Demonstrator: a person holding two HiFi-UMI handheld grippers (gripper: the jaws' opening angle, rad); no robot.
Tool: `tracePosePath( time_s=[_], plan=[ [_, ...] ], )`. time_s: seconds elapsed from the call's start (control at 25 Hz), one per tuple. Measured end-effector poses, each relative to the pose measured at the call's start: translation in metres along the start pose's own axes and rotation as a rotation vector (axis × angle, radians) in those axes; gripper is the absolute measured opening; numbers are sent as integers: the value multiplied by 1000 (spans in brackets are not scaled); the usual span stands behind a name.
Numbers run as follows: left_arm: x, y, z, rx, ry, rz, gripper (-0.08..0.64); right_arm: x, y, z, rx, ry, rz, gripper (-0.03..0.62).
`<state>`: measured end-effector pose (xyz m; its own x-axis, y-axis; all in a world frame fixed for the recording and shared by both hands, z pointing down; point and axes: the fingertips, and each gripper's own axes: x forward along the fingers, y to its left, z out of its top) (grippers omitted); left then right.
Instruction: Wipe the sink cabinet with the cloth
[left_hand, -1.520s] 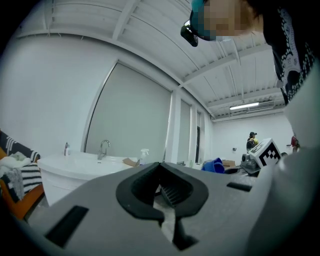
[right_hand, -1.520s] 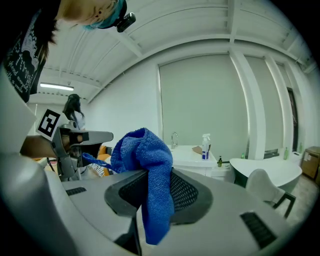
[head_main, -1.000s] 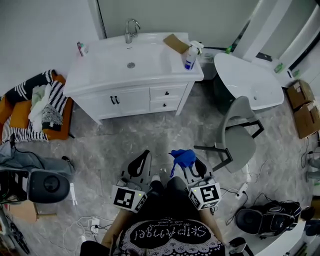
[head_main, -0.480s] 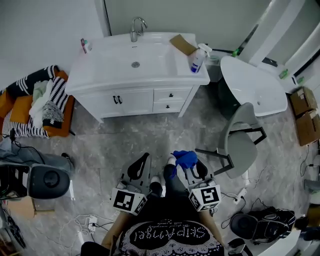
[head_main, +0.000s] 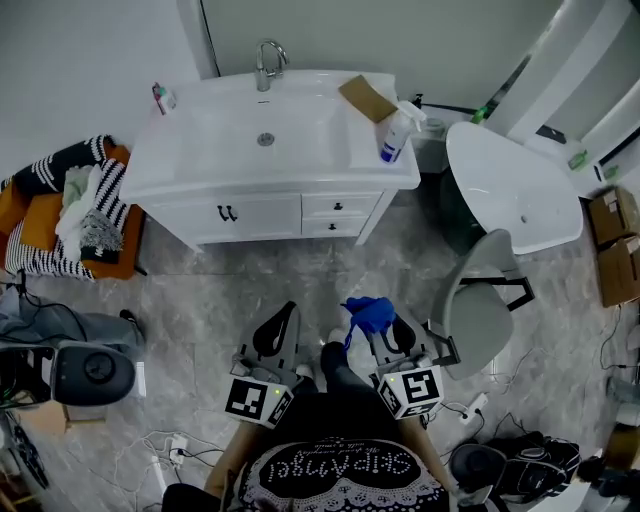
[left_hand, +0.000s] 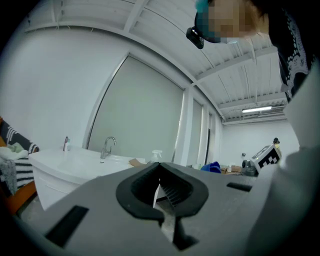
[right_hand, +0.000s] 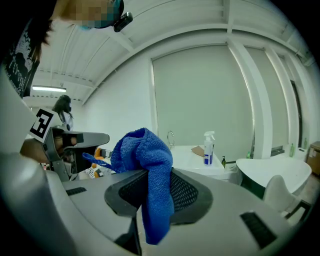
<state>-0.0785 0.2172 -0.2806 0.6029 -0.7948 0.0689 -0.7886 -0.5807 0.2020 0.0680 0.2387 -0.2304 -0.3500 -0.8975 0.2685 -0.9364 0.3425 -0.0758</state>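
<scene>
The right gripper (head_main: 388, 332) is closed on the blue cloth (head_main: 368, 314), which bunches above the jaws and hangs down between them. The left gripper (head_main: 279, 328) has its jaws together with nothing between them. Both grippers are at the near side above the floor (head_main: 230, 285), well apart from the white sink cabinet (head_main: 262, 214) at the far side, where a spray bottle (head_main: 393, 136) stands on the right of the worktop (head_main: 200, 140).
</scene>
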Motion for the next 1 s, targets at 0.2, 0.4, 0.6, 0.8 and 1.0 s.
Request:
tracePosePath(
  time_s=[0.2, 0.4, 0.6, 0.8, 1.0],
  plan=[
    [46, 2, 8, 4, -24, 26, 5, 25, -45, 9, -11, 13, 16, 118],
    [77, 14, 4, 12, -26, 73, 5, 45, -79, 12, -22, 14, 33, 118],
    [96, 18, -2, 10, -21, 104, 5, 56, -103, 6, 6, 24, 31, 118],
    [105, 22, -1, 28, -6, 103, 5, 66, -106, 6, 24, 32, 18, 118],
    [111, 39, 3, 36, 5, 111, 5, 85, -101, 10, 20, 36, 17, 118]
  ],
)
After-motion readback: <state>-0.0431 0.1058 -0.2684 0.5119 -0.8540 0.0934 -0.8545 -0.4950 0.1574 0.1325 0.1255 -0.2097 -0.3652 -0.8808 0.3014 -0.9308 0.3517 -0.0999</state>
